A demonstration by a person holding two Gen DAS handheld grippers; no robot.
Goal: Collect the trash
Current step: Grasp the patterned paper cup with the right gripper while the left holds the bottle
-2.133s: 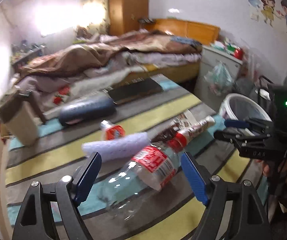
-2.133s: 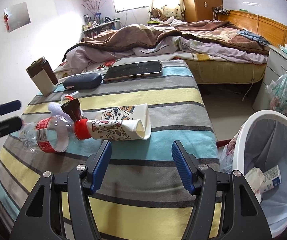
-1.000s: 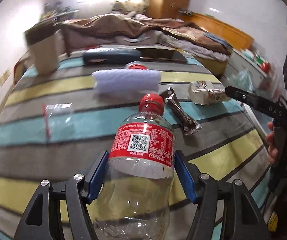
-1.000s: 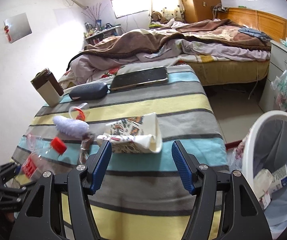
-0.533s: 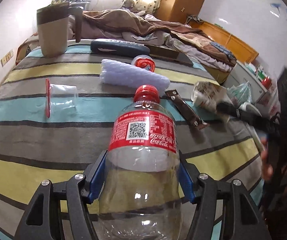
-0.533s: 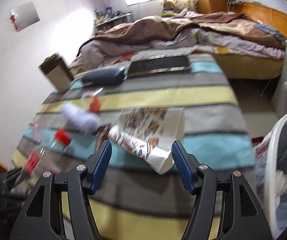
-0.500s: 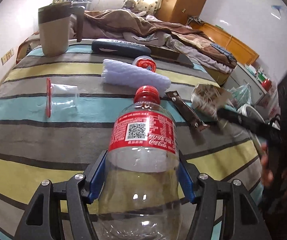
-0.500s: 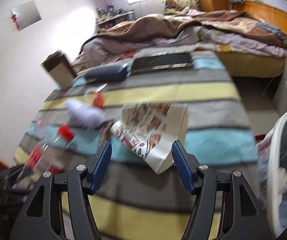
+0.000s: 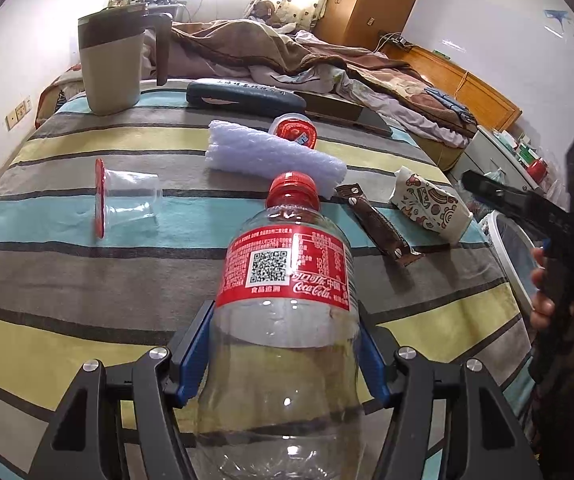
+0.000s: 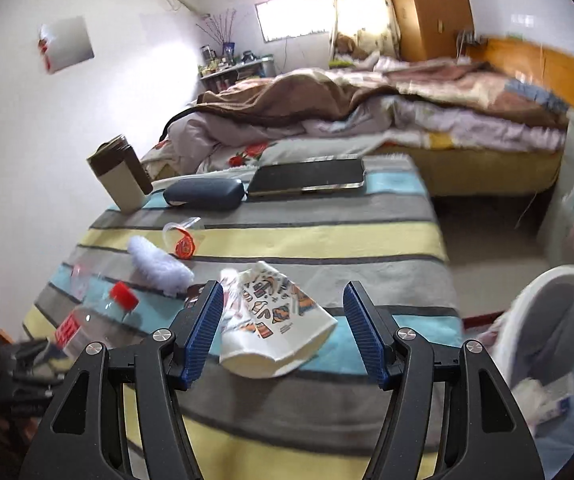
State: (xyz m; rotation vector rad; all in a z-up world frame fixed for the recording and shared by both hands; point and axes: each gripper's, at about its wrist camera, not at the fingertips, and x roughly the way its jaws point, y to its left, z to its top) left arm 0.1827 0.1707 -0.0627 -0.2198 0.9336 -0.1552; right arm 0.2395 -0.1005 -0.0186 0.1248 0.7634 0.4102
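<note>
A clear plastic cola bottle (image 9: 283, 320) with a red cap and red label points away from me, and my left gripper (image 9: 285, 340) is shut on its body. On the striped tablecloth (image 9: 67, 260) lie a clear cup with a red rim (image 9: 127, 204), a white foam roll (image 9: 271, 156), a brown wrapper (image 9: 379, 224), a red-lidded tub (image 9: 295, 130) and a crumpled printed paper cup (image 10: 271, 328). My right gripper (image 10: 283, 320) stands open over the paper cup, its pads either side and not pressing. A white bin (image 10: 547, 340) with some trash in it sits at the right.
A beige mug with a brown lid (image 9: 111, 68), a dark glasses case (image 9: 243, 96) and a black tablet (image 9: 347, 110) stand at the table's far end. An unmade bed (image 10: 367, 112) lies beyond. A hand (image 9: 543, 280) holds the right gripper by the table's right edge.
The bottle lay on the table between open left jaws; now they are shut on it and it is raised. The right gripper has come closer to the paper cup.
</note>
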